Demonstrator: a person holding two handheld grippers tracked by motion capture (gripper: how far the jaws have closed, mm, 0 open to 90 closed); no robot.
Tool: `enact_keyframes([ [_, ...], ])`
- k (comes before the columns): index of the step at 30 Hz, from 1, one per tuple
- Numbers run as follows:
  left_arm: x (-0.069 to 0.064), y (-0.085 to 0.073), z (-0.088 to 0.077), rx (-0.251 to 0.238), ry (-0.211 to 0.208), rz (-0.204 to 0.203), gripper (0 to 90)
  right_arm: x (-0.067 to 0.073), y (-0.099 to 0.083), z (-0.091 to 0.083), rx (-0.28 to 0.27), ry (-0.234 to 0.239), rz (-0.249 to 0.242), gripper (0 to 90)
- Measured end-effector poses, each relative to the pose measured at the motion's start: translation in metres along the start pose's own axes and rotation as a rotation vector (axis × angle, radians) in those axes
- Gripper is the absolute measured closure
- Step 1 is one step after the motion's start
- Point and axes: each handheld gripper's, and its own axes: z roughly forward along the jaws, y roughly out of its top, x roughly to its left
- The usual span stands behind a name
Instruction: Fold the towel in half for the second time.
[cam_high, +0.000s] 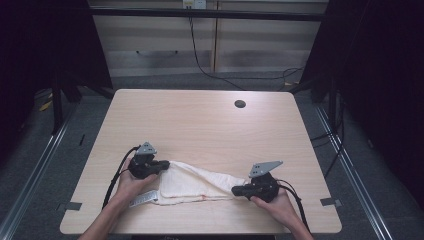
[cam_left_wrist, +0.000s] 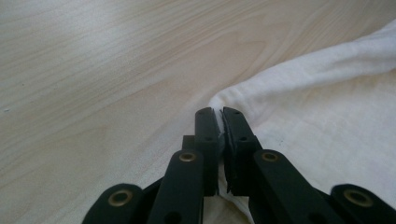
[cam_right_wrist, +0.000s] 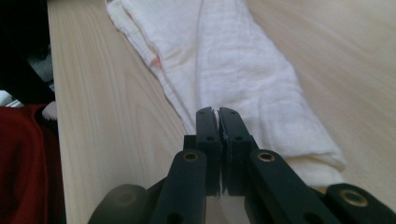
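A white cloth (cam_high: 192, 182) lies bunched and drawn out in a long band across the near part of the wooden table (cam_high: 200, 125). My left gripper (cam_high: 167, 164) is at the cloth's left end. In the left gripper view its jaws (cam_left_wrist: 218, 112) are shut on a folded edge of the cloth (cam_left_wrist: 327, 116), with a sliver of fabric between the pads. My right gripper (cam_high: 234, 190) is at the cloth's right end, low over the table. In the right gripper view the jaws (cam_right_wrist: 215, 112) are pressed together on the near end of the cloth (cam_right_wrist: 233, 60), which runs away from them.
A pale strip (cam_high: 144, 198) sticks out from under the cloth's left end near the table's front edge. A dark round hole (cam_high: 240, 104) sits far back on the table. Red clothing (cam_right_wrist: 23, 163) shows past the table edge in the right gripper view.
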Motion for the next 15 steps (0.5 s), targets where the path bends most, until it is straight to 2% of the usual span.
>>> enact_keyframes([
  [2,0.000,0.000,0.000,-0.001,-0.001,-0.001,85.5,0.000,-0.001,0.004,0.028,-0.013,-0.010,87.7],
  [8,0.001,0.000,0.000,0.000,-0.009,-0.006,85.5,-0.003,-0.002,0.007,0.041,-0.011,0.004,87.8],
  [10,0.001,0.000,0.000,0.009,-0.008,0.001,85.5,-0.005,-0.003,0.008,0.041,-0.008,0.015,87.8],
  [12,0.000,0.000,0.001,0.003,-0.018,-0.019,85.4,-0.007,-0.003,0.009,0.039,0.006,0.029,88.0],
  [15,-0.002,0.002,0.000,0.003,-0.016,-0.009,85.5,-0.011,-0.002,0.009,0.046,0.002,0.047,88.2],
])
